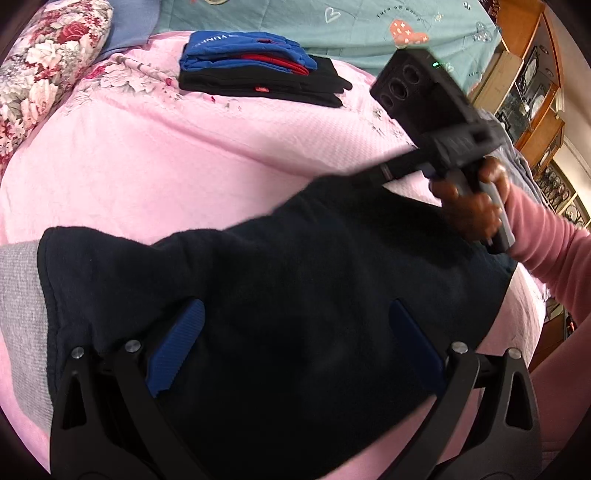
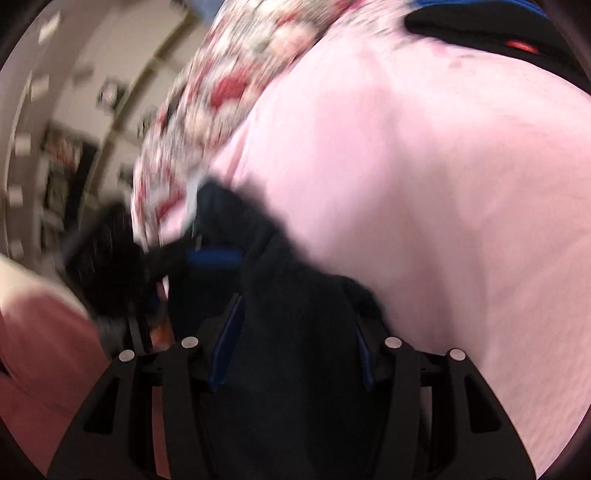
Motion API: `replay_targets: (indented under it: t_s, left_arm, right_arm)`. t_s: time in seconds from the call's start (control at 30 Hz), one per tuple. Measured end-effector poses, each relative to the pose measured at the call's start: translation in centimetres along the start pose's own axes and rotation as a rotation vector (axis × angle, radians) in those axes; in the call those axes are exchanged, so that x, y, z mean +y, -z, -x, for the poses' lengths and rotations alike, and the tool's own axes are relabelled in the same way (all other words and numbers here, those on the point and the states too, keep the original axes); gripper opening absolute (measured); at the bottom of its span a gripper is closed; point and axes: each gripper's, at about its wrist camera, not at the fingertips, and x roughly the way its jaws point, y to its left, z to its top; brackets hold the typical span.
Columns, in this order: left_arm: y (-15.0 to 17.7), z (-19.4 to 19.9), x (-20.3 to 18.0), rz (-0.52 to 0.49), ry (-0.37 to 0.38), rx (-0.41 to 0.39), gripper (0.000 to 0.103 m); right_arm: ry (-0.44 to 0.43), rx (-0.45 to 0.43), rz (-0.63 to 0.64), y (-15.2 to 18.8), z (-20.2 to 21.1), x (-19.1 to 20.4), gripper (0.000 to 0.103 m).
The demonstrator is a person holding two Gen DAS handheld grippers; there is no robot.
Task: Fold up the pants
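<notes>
Dark navy pants (image 1: 295,251) lie spread on the pink bedsheet (image 1: 166,166). My left gripper (image 1: 295,306) stands wide open over their near part, its blue pads (image 1: 175,347) far apart and not pressing the cloth. A hand in a pink sleeve holds my right gripper (image 1: 384,171) at the pants' far right edge. The blurred right wrist view shows the right gripper (image 2: 295,310) with a bunch of the dark pants (image 2: 291,369) filling the gap between its blue pads (image 2: 225,347). The left gripper's fingers (image 2: 214,256) show beyond that bunch.
A stack of folded blue and black clothes (image 1: 255,70) sits at the back of the bed. A floral pillow (image 1: 48,66) lies far left and a teal quilt (image 1: 332,22) behind. Grey fabric (image 1: 18,314) lies at the pants' left edge. Wooden shelves (image 1: 528,92) stand to the right.
</notes>
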Motion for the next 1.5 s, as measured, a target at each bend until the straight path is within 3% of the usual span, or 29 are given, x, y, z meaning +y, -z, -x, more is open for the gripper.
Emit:
replay_targets:
  t_s: [0.07,0.17,0.27,0.33,0.4,0.53,0.63,0.7,0.77,0.87,0.93,1.0,1.13,1.17,1.27,1.3,1.33,1.4,1.5]
  left_arm:
    - [-0.5,1.0,0.5,0.009,0.017,-0.029,0.101]
    - [-1.5,1.8,1.1,-0.005,0.033,-0.061,0.101]
    - [-1.8,0.4,2.6,-0.025,-0.062,-0.014,0.101]
    - [-1.6,-0.7,4.2,0.012,-0.025,0.037,0.101]
    - [-1.9,-0.3,4.3,0.023,-0.021,0.034,0.101]
    - [-1.9,1.6,3.1,-0.018,-0.119,0.023,0.101]
    - [-1.6,3.4,2.0,-0.011,-0.112,-0.03,0.101]
    - [-0.8,2.9,1.2,-0.031,-0.108,-0.015,0.101]
    - [-0.1,1.3,1.4,-0.026,-0.194,0.049,0.101]
    - [0.4,0.4,1.4,-0.053,-0.231,0.051,0.101]
    - [0.5,0.2,1.1,-0.07,-0.258,0.062,0.101]
    - [0.6,0.0,0.9,-0.083,-0.283,0.07,0.101]
    - [0.5,-0.4,0.5,-0.069,-0.327,0.08,0.101]
    - [0.2,-0.4,0.2,-0.066,-0.339,0.084,0.101]
    - [-0.2,0.0,-0.4,-0.042,-0.385,0.087,0.101]
    - [-0.5,0.4,-0.9,-0.032,-0.4,0.081,0.101]
    - [-0.9,0.7,-1.4,-0.03,-0.401,0.069,0.101]
    - [-2.0,1.5,-4.2,-0.06,-0.354,0.002,0.101]
    - [-4.0,1.1,-10.3,-0.151,-0.173,-0.068,0.101]
  right_arm:
    - [-0.007,-0.038,-0.024,-0.2,0.7,-0.8,0.037]
    - [0.06,-0.034,-0.008,0.3,0.1,-0.9,0.03]
    - [0.077,-0.049,-0.005,0.3,0.2,-0.7,0.027]
    - [0.092,-0.063,-0.019,0.6,0.2,-0.8,0.024]
    - [0.11,-0.076,-0.034,0.8,0.5,-1.2,0.019]
    - [0.24,-0.186,0.004,2.0,3.1,1.6,0.029]
    - [0.232,-0.284,0.093,5.0,5.1,6.1,0.042]
    - [0.19,-0.267,0.131,7.3,4.3,8.0,0.045]
    - [0.203,-0.231,0.159,9.8,3.0,9.0,0.047]
    - [0.319,-0.199,0.15,12.9,2.5,8.4,0.048]
    - [0.431,-0.205,0.071,15.4,4.1,6.1,0.048]
    - [0.417,-0.296,-0.024,18.7,8.1,3.5,0.046]
    - [0.538,-0.504,-0.243,26.4,16.4,-0.1,0.045]
    - [0.526,-0.545,-0.28,28.1,17.8,-0.6,0.041]
    - [0.671,-0.672,-0.423,32.8,21.8,-1.0,0.042]
    - [0.671,-0.672,-0.423,32.8,21.8,-1.0,0.042]
    - [0.77,-0.71,-0.468,34.2,22.9,-1.0,0.042]
    - [0.778,-0.793,-0.507,36.0,24.4,-0.9,0.043]
    - [0.652,-0.897,-0.418,34.4,24.2,1.0,0.045]
